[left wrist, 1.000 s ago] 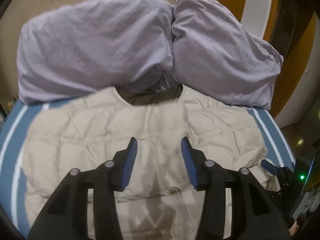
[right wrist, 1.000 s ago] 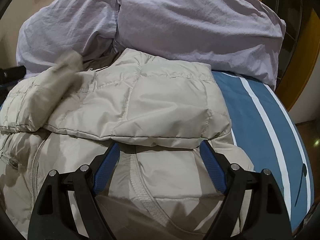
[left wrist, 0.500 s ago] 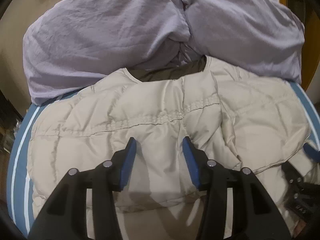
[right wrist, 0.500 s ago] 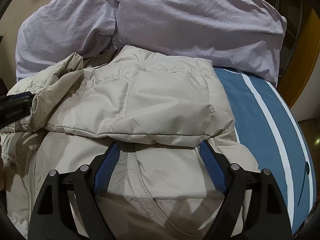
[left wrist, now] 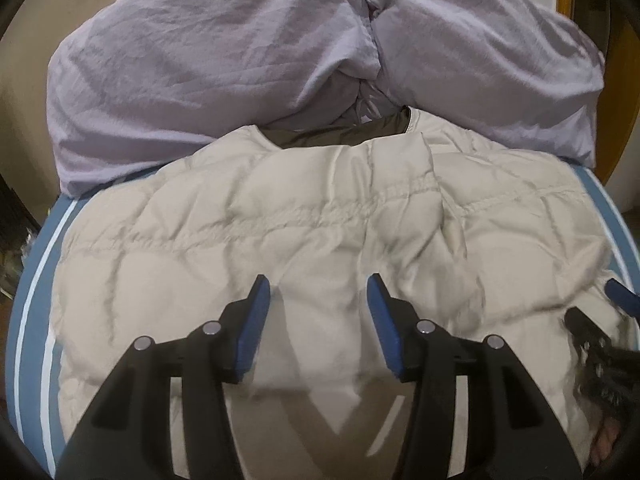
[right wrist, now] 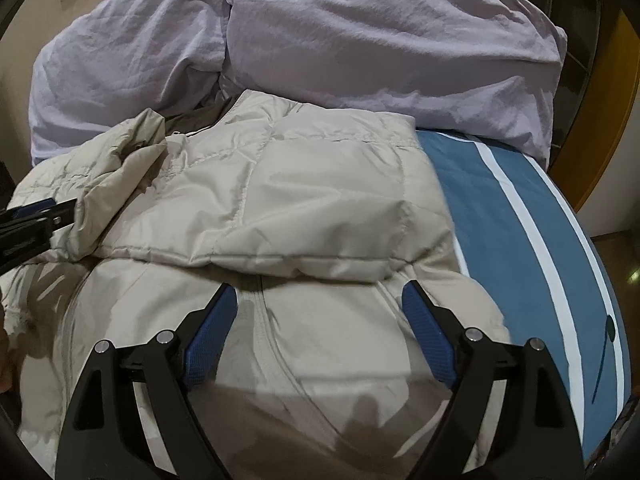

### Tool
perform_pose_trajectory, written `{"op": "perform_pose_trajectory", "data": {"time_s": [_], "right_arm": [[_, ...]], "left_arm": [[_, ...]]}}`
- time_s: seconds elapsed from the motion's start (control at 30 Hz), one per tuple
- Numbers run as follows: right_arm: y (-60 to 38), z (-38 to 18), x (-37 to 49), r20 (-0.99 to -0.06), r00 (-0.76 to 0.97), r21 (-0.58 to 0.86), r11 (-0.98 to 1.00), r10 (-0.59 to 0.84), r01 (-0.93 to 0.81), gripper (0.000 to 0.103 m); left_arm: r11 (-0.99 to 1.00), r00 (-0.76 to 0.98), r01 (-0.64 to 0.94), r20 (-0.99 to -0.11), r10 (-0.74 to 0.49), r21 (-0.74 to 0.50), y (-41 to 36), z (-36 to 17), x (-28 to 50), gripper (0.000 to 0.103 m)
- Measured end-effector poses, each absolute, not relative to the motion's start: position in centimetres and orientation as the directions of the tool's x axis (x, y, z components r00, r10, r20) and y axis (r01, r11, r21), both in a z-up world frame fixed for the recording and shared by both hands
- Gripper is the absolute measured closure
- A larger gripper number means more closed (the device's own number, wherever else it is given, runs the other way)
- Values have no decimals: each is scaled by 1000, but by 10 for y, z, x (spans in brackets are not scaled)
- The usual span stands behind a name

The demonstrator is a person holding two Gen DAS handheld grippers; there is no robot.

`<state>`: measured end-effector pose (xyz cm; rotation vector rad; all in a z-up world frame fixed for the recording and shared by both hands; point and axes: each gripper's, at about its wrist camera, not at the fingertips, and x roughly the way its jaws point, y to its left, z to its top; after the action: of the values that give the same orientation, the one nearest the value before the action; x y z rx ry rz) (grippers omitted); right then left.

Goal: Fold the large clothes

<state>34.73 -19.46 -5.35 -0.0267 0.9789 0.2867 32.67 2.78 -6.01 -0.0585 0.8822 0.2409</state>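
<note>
Beige quilted fabric fills both wrist views: the puffer jacket (left wrist: 304, 240) lies spread on the bed (left wrist: 36, 264), directly under and ahead of each claw.

On the left, we hold the left claw (left wrist: 318, 292) just above the jacket's back panel. Its blue pads stand partly apart and have just been opening a little; nothing sits between them and they press on nothing, so the claw is open and empty. Left of it, the jacket's edge meets the blue sheet with its white stripes. Straight ahead of the claw, the collar opening shows a darker lining, and beyond that lie the two lilac pillows (left wrist: 208, 72), touching each other. At the right of this view a sleeve is folded across the jacket, and the other claw's blue tip shows at the right edge.

On the right, we hold the right claw (right wrist: 320, 300) wide open over the lower part of the jacket (right wrist: 304, 208); its pads grip nothing. Just ahead of its tips lies the folded sleeve, its cuff edge crossing between them. To its left the left claw's tip shows beside a bunched fold. To its right the striped bed (right wrist: 520, 216) lies bare, and the pillows (right wrist: 360, 32) sit beyond.
</note>
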Motion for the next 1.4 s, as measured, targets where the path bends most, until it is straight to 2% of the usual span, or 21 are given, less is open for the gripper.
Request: {"op": "perform_pose_trajectory", "data": {"time_s": [0.13,0.23,0.47,0.73,0.93,1.13,1.33,1.4], "right_arm": [[-219,-46,331,-824,515,124,963,235,-240,16],[-249,-43,311,-833,498,151,965,241,-215,15],[-310,-43,261,-841,474,214,965,260,-149,15],[-343,-59,220,-843,430,305,946,324,-115,16],[-354,-71,207,-826,390,403,910,407,-96,28],[-351,-70,199,-805,406,425,898,432,-113,35],[-340,-70,195,-800,417,410,900,432,-146,49],[-337,-70,194,-799,419,404,901,431,-156,57]], "left_arm": [[965,626,-261,-760,176,8,55,-48,275,37],[955,630,-297,-752,192,-5,80,-45,227,32],[919,590,-393,-775,225,-32,137,-58,116,32],[903,589,-421,-784,198,-88,156,-76,48,32],[896,603,-422,-780,166,-136,160,-85,32,31],[876,620,-437,-773,131,-202,171,-89,24,31],[868,629,-436,-771,104,-238,171,-98,20,33],[872,632,-433,-767,111,-230,167,-98,19,35]]}}
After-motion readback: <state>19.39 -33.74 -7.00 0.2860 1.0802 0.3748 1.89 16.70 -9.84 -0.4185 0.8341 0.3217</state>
